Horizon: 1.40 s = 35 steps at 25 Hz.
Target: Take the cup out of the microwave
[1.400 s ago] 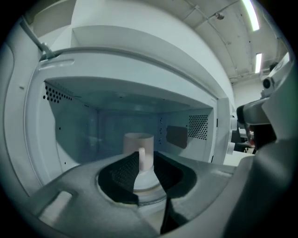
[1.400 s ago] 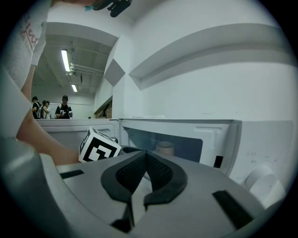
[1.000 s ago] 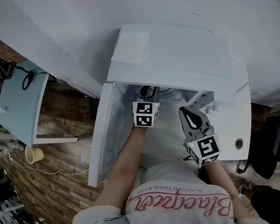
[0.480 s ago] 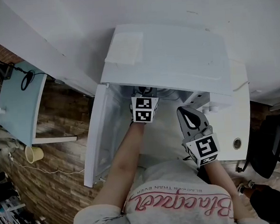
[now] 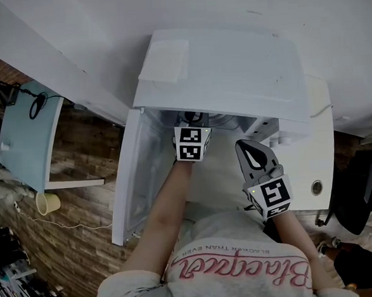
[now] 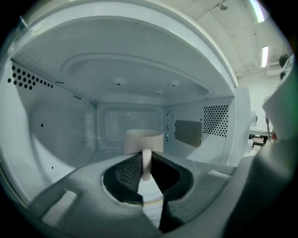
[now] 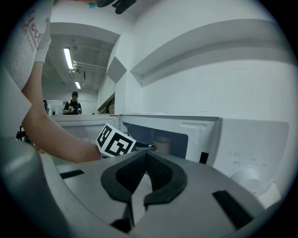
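A white cup [image 6: 144,138] stands inside the open white microwave [image 5: 225,72], handle facing me. My left gripper [image 6: 146,160] is reached into the cavity and its jaws are shut on the cup's handle [image 6: 146,163]. In the head view the left gripper [image 5: 195,121] disappears under the microwave's top edge, with only its marker cube showing. The right gripper view shows the cup [image 7: 162,144] through the opening, behind the left gripper's cube [image 7: 114,142]. My right gripper [image 5: 250,148] is shut and empty, held outside in front of the control panel [image 7: 251,153].
The microwave door [image 5: 134,180] swings open to the left. A white pad [image 5: 165,60] lies on the microwave's top. A light blue table [image 5: 23,140] and a paper cup [image 5: 45,202] on the wooden floor are at the left. A dark chair [image 5: 360,189] is at the right.
The left gripper has gone slightly deeper into the microwave. The right gripper has hardly moved.
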Each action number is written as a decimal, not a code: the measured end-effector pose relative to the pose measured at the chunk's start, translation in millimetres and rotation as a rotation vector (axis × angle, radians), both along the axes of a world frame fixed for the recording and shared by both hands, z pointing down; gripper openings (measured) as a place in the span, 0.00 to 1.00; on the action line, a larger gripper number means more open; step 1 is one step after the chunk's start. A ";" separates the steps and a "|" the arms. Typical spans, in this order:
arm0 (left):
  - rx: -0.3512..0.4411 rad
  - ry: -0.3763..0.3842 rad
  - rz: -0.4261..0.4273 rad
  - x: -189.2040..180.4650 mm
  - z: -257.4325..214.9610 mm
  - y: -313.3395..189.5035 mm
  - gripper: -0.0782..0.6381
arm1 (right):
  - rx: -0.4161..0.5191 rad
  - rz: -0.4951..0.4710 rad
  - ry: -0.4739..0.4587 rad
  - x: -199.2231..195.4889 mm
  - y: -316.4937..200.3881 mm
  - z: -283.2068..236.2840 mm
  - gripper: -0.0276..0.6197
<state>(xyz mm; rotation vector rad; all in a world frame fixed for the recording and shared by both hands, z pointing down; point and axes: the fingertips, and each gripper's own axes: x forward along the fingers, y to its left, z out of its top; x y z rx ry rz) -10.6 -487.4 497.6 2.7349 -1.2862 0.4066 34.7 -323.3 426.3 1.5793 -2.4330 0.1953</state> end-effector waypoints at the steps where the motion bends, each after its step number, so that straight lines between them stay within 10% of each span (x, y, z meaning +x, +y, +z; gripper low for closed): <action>1: 0.000 0.000 0.002 -0.2 -0.7 1.1 0.17 | 0.001 -0.002 -0.001 -0.3 0.9 -0.2 0.06; 35: 0.025 0.024 -0.028 -18.1 -14.9 66.1 0.17 | 0.045 -0.066 -0.017 -8.1 32.7 -18.7 0.06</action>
